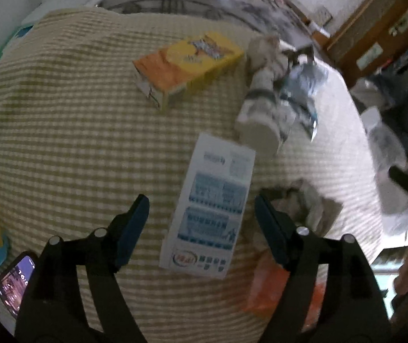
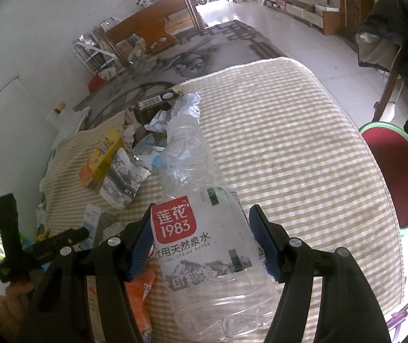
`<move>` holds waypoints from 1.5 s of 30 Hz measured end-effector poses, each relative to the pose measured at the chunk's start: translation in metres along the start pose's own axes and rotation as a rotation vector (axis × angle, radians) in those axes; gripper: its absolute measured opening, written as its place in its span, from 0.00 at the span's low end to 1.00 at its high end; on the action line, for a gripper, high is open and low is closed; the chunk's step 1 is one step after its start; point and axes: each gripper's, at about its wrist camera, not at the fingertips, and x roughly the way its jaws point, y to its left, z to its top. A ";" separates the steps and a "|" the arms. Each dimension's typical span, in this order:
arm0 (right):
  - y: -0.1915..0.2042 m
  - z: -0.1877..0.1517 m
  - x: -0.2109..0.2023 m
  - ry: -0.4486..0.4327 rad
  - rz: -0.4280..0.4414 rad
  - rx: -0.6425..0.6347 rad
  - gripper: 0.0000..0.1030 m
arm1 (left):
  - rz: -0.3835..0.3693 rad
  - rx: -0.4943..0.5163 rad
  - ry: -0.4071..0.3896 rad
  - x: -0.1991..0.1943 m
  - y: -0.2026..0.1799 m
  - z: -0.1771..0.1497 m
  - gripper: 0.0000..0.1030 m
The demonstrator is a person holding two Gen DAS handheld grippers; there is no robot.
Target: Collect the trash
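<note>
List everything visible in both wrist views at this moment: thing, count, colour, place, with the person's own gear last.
Checked cloth: one, beige and white, covers the table.
Water bottle: one, clear with red label, between the right gripper's pads.
White box: one, white with blue print, between the left gripper's open fingers, not touched.
Yellow carton: one, yellow and orange, lying on the cloth farther back.
Paper cup: one, white and grey, lying beside the carton.
Dark carton: one, brown, at the cloth's far edge.
Crumpled paper: several, white.
Orange wrapper: one, near edge.
Phone: one, lit screen.
Left gripper: black, blue pads, open.
Right gripper: closed on the bottle.
</note>
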 end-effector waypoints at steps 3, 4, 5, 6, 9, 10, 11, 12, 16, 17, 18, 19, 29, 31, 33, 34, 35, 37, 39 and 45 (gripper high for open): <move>-0.003 0.000 0.000 0.002 0.002 0.007 0.61 | 0.018 0.032 0.013 0.008 -0.006 -0.006 0.71; -0.004 0.000 0.000 0.003 0.003 0.009 0.61 | 0.026 0.043 0.019 0.011 -0.007 -0.007 0.71; -0.005 -0.001 0.001 0.003 0.003 0.010 0.61 | 0.032 0.053 0.025 0.014 -0.009 -0.008 0.61; -0.004 -0.001 0.000 0.002 0.003 0.009 0.61 | 0.037 0.064 0.033 0.017 -0.010 -0.009 0.52; -0.005 0.000 -0.001 -0.009 0.005 0.004 0.61 | 0.035 0.051 0.020 0.014 -0.009 -0.009 0.53; -0.005 0.001 -0.002 -0.015 0.006 0.003 0.61 | 0.035 0.044 0.005 0.010 -0.009 -0.008 0.52; -0.006 0.002 -0.004 -0.022 0.006 0.004 0.61 | 0.039 0.037 -0.021 0.005 -0.009 -0.005 0.52; -0.007 0.002 -0.005 -0.026 0.007 0.005 0.61 | 0.041 0.032 -0.041 0.000 -0.009 -0.003 0.52; -0.013 0.008 -0.012 -0.046 0.006 0.009 0.61 | 0.035 0.018 -0.158 -0.028 -0.020 0.010 0.52; -0.015 0.009 -0.014 -0.052 0.004 0.008 0.61 | 0.030 0.022 -0.184 -0.034 -0.025 0.013 0.52; -0.018 0.011 -0.016 -0.058 0.002 0.006 0.61 | 0.021 0.032 -0.218 -0.041 -0.035 0.018 0.52; -0.019 0.013 -0.018 -0.060 0.000 0.004 0.61 | 0.015 0.041 -0.235 -0.045 -0.041 0.020 0.52; -0.060 0.022 -0.047 -0.111 -0.020 0.009 0.61 | -0.044 0.202 -0.338 -0.058 -0.144 0.040 0.53; -0.075 0.025 -0.051 -0.116 -0.020 0.025 0.61 | -0.055 0.216 -0.337 -0.056 -0.156 0.042 0.53; -0.088 0.027 -0.053 -0.116 -0.018 0.039 0.61 | -0.064 0.230 -0.331 -0.052 -0.170 0.044 0.53; -0.095 0.028 -0.054 -0.114 -0.018 0.046 0.61 | -0.069 0.237 -0.324 -0.050 -0.177 0.044 0.53; -0.102 0.029 -0.054 -0.110 -0.019 0.053 0.61 | -0.075 0.241 -0.317 -0.047 -0.184 0.044 0.53; -0.116 0.032 -0.054 -0.104 -0.015 0.075 0.61 | -0.093 0.247 -0.300 -0.042 -0.199 0.042 0.53; -0.130 0.036 -0.055 -0.100 -0.003 0.096 0.61 | -0.104 0.252 -0.286 -0.036 -0.214 0.042 0.53; -0.162 0.044 -0.064 -0.111 -0.007 0.110 0.61 | -0.122 0.272 -0.254 -0.021 -0.253 0.040 0.53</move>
